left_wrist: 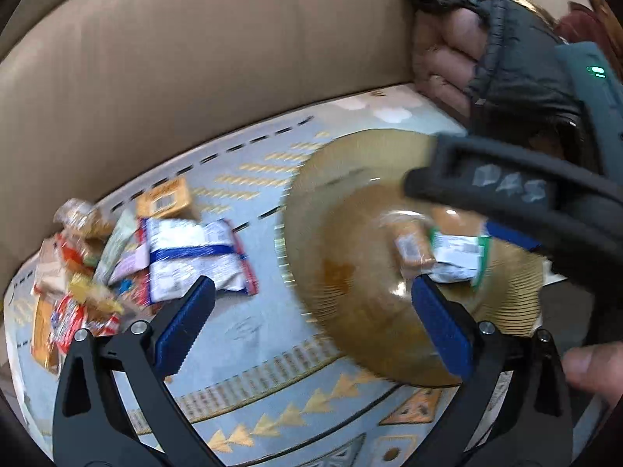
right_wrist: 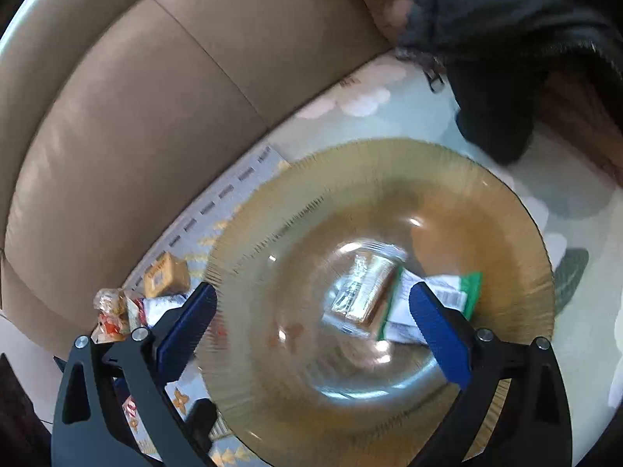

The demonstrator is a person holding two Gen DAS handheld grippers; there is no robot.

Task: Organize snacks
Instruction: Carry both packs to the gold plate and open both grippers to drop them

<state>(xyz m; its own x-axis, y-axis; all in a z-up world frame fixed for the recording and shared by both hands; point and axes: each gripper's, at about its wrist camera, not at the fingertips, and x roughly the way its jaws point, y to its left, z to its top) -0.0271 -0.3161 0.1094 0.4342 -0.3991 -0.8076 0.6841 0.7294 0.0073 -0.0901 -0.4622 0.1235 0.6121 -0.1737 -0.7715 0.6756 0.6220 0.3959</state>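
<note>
Sofa back (left_wrist: 202, 58), tan, smooth leather-like, runs along the far side. Patterned mat (left_wrist: 249, 334) below it, woven look, pale blue with yellow triangles. Amber glass bowl (right_wrist: 486, 202) — round, ribbed rim, glossy — sits right, two crinkly wrappers inside. Snack pile (left_wrist: 97, 264) lies well left, foil and plastic packs. Left tongs (left_wrist: 307, 321) and right tongs (right_wrist: 313, 325) both spread wide, holding nothing. Next pick likely from the pile — pinch a pack's flat edge, release low over the bowl.
</note>
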